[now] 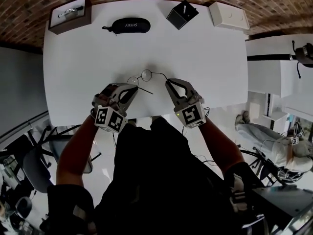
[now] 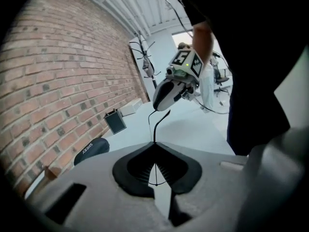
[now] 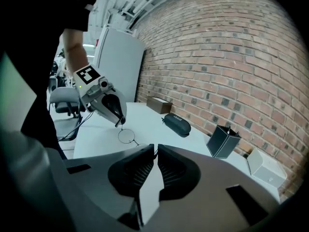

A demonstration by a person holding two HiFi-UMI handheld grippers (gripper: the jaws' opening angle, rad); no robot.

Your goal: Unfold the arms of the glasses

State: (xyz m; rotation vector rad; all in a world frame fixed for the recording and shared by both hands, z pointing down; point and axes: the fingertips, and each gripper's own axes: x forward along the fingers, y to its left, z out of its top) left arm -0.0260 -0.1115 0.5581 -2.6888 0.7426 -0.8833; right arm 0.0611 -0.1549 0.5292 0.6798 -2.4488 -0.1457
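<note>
Left gripper [image 1: 132, 87] is pinched tight on one thin arm of the wire-rim glasses [image 1: 146, 75]. Right gripper [image 1: 168, 82] is clamped down on the frame's other end. The round lenses sit between the two tips, just ahead of them, over the white table [image 1: 205, 58].

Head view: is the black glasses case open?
No, the black glasses case lies closed, well apart from the glasses.
</note>
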